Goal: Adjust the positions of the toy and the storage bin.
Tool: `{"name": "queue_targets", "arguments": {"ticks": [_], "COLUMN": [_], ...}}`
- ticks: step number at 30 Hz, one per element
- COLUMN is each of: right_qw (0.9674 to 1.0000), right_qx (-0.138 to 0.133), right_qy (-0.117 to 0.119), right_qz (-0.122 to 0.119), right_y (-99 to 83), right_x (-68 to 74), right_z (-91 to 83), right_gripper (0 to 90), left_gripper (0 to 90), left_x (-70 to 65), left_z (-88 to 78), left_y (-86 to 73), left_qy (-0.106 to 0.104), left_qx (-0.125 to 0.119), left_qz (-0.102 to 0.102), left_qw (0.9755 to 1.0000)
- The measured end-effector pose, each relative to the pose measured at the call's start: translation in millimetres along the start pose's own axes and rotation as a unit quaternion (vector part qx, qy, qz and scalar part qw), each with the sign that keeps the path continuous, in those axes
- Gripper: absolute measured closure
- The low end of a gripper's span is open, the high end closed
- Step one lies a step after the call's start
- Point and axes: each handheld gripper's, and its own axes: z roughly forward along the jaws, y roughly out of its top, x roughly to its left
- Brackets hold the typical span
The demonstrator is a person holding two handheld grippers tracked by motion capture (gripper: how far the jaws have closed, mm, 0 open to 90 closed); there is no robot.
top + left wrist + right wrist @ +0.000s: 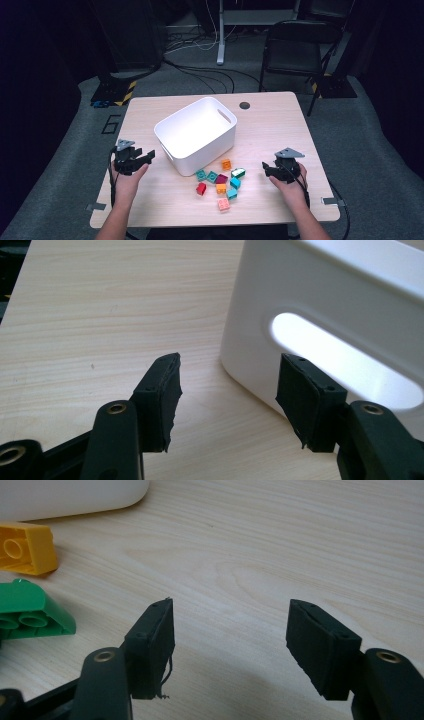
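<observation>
L gripper (146,157): jaws apart, nothing held; hovers at near-left of surface (270,125), aimed at bin (196,134) handle slot, just beside bin wall. R gripper (267,170): jaws apart, nothing held; near-right, facing bricks (220,182). Bricks: loose cluster on surface betw. grippers, just near of bin; green brick (30,611) & yellow brick (25,548) closest to R gripper.

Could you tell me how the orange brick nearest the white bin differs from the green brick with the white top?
The orange brick is a single colour, while the green brick is two-tone, green below and white on top. The orange brick looks squarish with studs facing up; the green brick is longer, and the right gripper view shows its rounded, sloping side. The orange brick lies closer to the white bin. Both rest on the table, untouched.
</observation>
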Motion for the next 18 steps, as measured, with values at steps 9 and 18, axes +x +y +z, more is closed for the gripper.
{"name": "queue_targets", "arguments": {"ticks": [9, 18], "right_qw": [1.0, 0.9998], "right_qx": [0.006, 0.003], "right_qy": [0.006, 0.017], "right_qz": [0.002, 0.006], "right_y": [-0.3, 1.1], "right_x": [2.5, 9.1], "right_z": [-0.3, 0.4], "right_gripper": [37.4, 38.3], "left_gripper": [42.3, 39.1], "left_x": [-9.7, -22.5], "left_z": [-15.5, -31.6], "left_y": [19.2, 42.3], "left_qy": [-0.005, -0.009], "left_qx": [-0.014, -0.017], "left_qz": [0.004, 0.021], "left_qw": [0.9999, 0.9996]}}
